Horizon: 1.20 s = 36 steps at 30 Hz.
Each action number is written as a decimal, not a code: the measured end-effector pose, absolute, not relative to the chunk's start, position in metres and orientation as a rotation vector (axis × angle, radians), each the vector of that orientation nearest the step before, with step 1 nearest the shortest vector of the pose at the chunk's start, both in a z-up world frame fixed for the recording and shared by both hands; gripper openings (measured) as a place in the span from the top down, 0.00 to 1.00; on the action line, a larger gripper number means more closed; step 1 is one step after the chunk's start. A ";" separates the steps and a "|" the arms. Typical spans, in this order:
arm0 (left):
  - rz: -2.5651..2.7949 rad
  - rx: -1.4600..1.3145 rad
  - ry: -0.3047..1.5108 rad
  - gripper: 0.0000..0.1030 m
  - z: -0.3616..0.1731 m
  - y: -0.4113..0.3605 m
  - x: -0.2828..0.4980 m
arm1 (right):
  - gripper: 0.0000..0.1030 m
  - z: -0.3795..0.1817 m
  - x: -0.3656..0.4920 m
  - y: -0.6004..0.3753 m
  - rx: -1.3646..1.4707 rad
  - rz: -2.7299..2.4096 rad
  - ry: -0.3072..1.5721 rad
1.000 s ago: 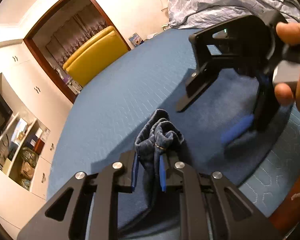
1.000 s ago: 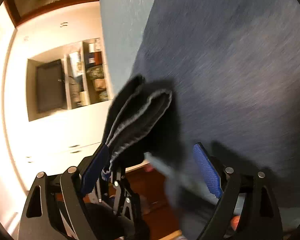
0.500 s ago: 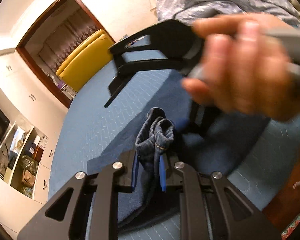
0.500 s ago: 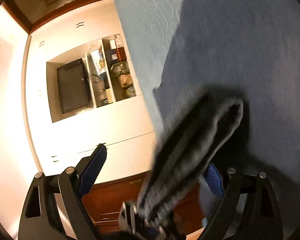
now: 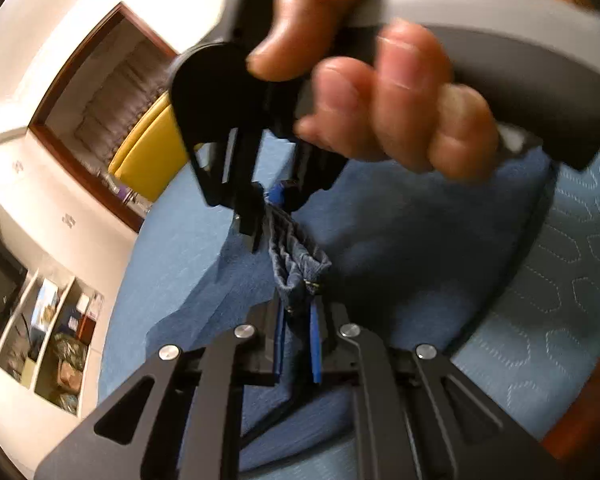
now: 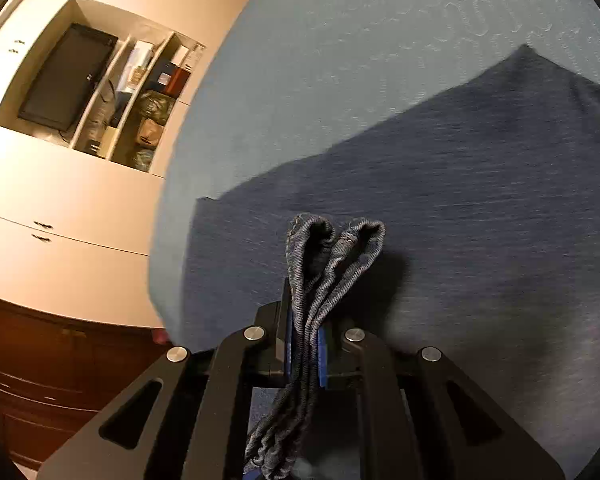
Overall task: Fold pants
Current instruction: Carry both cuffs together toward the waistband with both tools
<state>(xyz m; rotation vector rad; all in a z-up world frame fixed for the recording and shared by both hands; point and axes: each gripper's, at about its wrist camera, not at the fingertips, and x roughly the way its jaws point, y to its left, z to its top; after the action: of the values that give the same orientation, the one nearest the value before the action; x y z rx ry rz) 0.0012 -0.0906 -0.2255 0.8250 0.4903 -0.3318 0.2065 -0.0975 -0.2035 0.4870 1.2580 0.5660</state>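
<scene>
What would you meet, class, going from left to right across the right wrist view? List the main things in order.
Black screen in the wall niche → cluttered shelves → light blue bedcover → bunched edge of the pants, clamped in the right gripper → flat spread of the pants.

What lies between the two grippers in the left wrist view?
A short bunched stretch of pants spans from the left gripper to the right gripper; nothing else.
</scene>
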 end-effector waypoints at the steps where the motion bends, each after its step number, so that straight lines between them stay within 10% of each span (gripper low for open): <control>1: -0.338 0.838 0.493 0.90 -0.234 -0.097 0.000 | 0.89 -0.210 0.207 -0.102 0.480 0.564 1.260; 20: -0.272 0.969 0.423 0.89 -0.285 -0.127 -0.025 | 0.61 -0.216 0.217 -0.110 0.492 0.542 1.204; 23: -0.273 0.989 0.425 0.91 -0.284 -0.129 -0.026 | 0.84 -0.212 0.218 -0.106 0.410 0.495 1.181; 36: -0.314 1.014 0.388 0.91 -0.269 -0.146 -0.038 | 0.84 -0.199 0.207 -0.131 0.440 0.497 1.122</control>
<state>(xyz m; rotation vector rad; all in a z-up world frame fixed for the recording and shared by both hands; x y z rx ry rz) -0.0375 -0.1461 -0.2688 1.0143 0.3883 -0.3141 0.2066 -0.1313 -0.1993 0.4402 1.1217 0.4971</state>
